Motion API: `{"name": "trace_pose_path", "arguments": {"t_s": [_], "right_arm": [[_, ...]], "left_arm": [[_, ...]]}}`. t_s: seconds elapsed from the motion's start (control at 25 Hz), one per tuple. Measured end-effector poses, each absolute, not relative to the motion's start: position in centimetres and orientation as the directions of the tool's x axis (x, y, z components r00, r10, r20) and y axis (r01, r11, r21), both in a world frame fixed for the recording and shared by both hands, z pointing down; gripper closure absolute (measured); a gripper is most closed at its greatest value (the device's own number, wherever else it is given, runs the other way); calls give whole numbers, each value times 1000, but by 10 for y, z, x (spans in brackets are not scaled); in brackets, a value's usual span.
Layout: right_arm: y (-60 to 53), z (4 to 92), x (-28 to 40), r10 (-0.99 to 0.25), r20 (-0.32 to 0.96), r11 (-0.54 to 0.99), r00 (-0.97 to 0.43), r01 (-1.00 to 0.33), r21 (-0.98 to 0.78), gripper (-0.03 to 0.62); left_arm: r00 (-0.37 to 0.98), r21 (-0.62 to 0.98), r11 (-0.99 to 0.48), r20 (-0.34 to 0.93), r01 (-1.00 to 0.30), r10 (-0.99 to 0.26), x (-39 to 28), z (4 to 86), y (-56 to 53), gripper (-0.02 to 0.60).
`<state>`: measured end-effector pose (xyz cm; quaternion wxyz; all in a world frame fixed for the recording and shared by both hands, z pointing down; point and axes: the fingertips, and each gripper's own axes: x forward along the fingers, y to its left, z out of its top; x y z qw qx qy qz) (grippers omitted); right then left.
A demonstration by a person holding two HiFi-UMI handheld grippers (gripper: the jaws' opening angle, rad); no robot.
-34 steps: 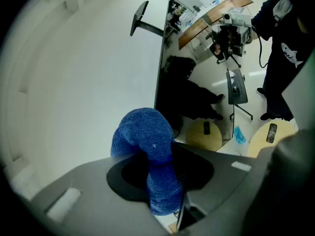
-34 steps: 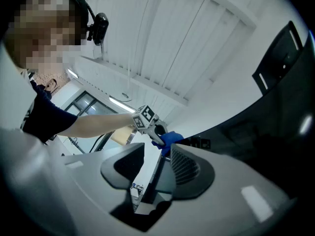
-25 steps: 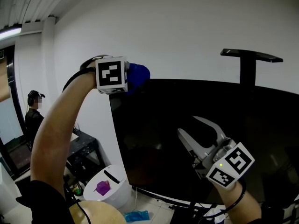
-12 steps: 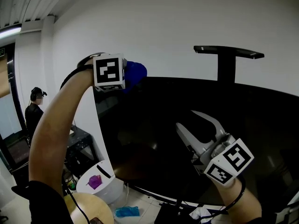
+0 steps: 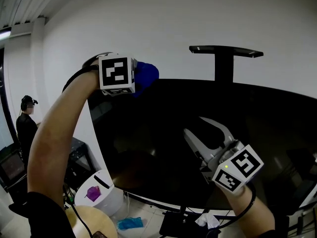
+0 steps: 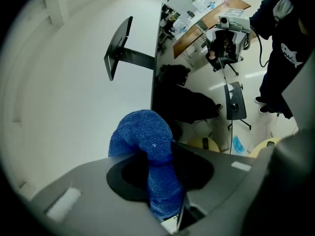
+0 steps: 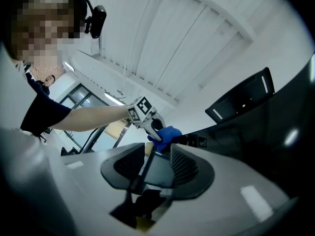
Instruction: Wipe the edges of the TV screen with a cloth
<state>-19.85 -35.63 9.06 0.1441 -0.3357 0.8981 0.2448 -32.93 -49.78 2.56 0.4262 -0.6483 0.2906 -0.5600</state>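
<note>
The big black TV screen (image 5: 163,138) fills the middle of the head view. My left gripper (image 5: 140,78) is raised to the screen's top edge, a little in from the upper left corner, shut on a blue cloth (image 5: 147,75). In the left gripper view the cloth (image 6: 147,151) bulges out between the jaws against the TV edge (image 6: 156,82). Lower right, my right gripper (image 5: 193,125) stands open in front of the screen with nothing between its fingers. The right gripper view shows its own open gripper (image 7: 157,168) with the cloth (image 7: 165,133) far beyond it.
A black mount bracket (image 5: 225,51) rises behind the TV's top edge. Below left are a white bin (image 5: 101,197), a round wooden table (image 5: 94,222) and a blue item (image 5: 130,223) on the floor. A person (image 5: 25,125) stands at far left.
The left gripper and cloth have slid right along the TV's top edge, away from the upper left corner. The right gripper has shifted along with it and stays open.
</note>
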Motion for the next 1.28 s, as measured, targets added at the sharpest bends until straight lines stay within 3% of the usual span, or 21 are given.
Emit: {"name": "trace_pose_path", "arguments": {"t_s": [0.2,0.44,1.28], "right_arm": [[-343,89,-185,-551,-429,634,-716,-693,343,424],[-326,77,-149,-546,-439,625,-713,-696,353,424],[-260,76,15,-489,-428,674,-760,-641,367,424]], "left_arm": [[262,-873,-474,486,112,-834,-293,29,-483,472],[209,-896,-427,443,118,-872,-256,21,-476,472],[217,-854,-513,519,89,-827,-70,35,-412,472]]}}
